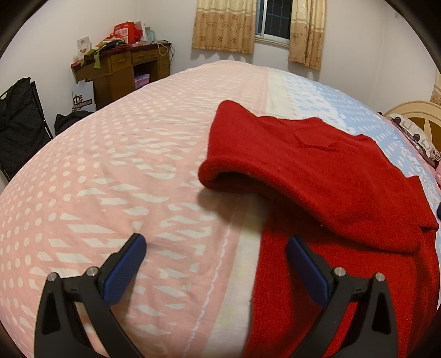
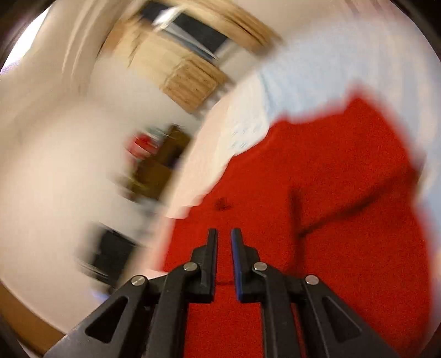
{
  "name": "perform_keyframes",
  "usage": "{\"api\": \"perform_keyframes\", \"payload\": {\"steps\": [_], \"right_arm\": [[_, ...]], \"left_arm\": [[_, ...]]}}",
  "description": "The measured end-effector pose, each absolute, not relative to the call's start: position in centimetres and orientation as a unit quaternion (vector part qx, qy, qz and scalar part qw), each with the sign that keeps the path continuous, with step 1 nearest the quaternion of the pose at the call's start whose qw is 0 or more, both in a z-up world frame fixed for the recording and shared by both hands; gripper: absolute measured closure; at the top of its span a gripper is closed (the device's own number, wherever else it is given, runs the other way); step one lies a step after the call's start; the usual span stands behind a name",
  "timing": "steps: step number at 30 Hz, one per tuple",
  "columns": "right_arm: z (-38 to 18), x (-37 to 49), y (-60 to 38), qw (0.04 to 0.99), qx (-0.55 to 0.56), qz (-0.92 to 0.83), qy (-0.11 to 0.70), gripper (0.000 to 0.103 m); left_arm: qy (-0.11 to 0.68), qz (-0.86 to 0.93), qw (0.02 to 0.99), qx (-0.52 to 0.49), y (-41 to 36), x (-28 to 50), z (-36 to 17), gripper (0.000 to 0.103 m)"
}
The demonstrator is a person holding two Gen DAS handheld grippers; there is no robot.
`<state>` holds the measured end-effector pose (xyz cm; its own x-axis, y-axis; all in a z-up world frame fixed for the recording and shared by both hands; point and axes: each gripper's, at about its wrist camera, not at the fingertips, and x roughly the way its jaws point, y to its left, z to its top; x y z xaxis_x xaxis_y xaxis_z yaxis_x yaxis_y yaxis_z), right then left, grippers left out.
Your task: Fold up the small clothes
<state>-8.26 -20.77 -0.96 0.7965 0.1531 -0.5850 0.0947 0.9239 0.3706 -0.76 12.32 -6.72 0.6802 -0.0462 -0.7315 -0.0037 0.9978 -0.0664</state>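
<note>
A red knitted garment (image 1: 325, 170) lies on the bed, its sleeve folded over the body with the cuff opening facing left. My left gripper (image 1: 216, 243) is open above the garment's left edge, one finger over the sheet and one over the red knit, holding nothing. In the blurred right wrist view the same red garment (image 2: 317, 192) fills the lower right. My right gripper (image 2: 223, 234) hovers over it with its jaws nearly closed, a narrow gap between them and nothing seen gripped.
The bed (image 1: 124, 179) has a pink and light blue patterned sheet. A cluttered wooden desk (image 1: 124, 68) stands at the far wall beside a curtained window (image 1: 273, 19). A black jacket on a chair (image 1: 19, 124) is at left. A headboard (image 1: 419, 115) is at right.
</note>
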Motion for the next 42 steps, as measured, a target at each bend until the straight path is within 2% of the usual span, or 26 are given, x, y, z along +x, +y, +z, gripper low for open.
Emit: {"api": "perform_keyframes", "payload": {"steps": [2,6,18,25,30,32,33,36,42], "right_arm": [[-1.0,-7.7,-19.0,0.934,0.133,-0.001,0.332,0.093],[-1.0,-7.8,-18.6,0.934,0.17,0.026,0.313,0.093],[1.2,-11.0,-18.1,0.961,0.142,0.004,0.236,0.093],[0.6,-10.7,-18.8,0.958,0.168,0.041,0.23,0.093],[-0.1,-10.0,-19.1,0.95,0.171,0.019,0.259,0.091],[-0.6,-9.7,-19.8,0.943,0.189,0.022,0.274,0.055],[-1.0,-9.4,-20.2,0.937,0.203,0.03,0.284,0.003],[-1.4,-9.3,-20.6,0.927,0.23,0.053,0.293,0.001],[-3.0,-7.1,-19.4,0.91,0.19,0.02,0.368,0.001]], "left_arm": [[0.399,-0.013,0.916,-0.034,12.3,-0.7,-6.7,0.0],[0.399,-0.014,0.916,-0.035,12.3,-0.7,-6.7,0.0],[0.399,-0.013,0.916,-0.035,12.3,-0.7,-6.7,0.0],[0.399,-0.012,0.916,-0.035,12.2,-0.7,-6.7,0.0],[0.399,-0.012,0.916,-0.036,12.3,-0.7,-6.7,0.0],[0.399,-0.012,0.916,-0.035,12.2,-0.6,-6.7,0.0],[0.399,-0.012,0.916,-0.035,12.2,-0.6,-6.7,0.0],[0.399,-0.012,0.916,-0.036,12.2,-0.6,-6.7,0.0],[0.399,-0.011,0.916,-0.035,12.3,-0.7,-6.8,0.0]]}}
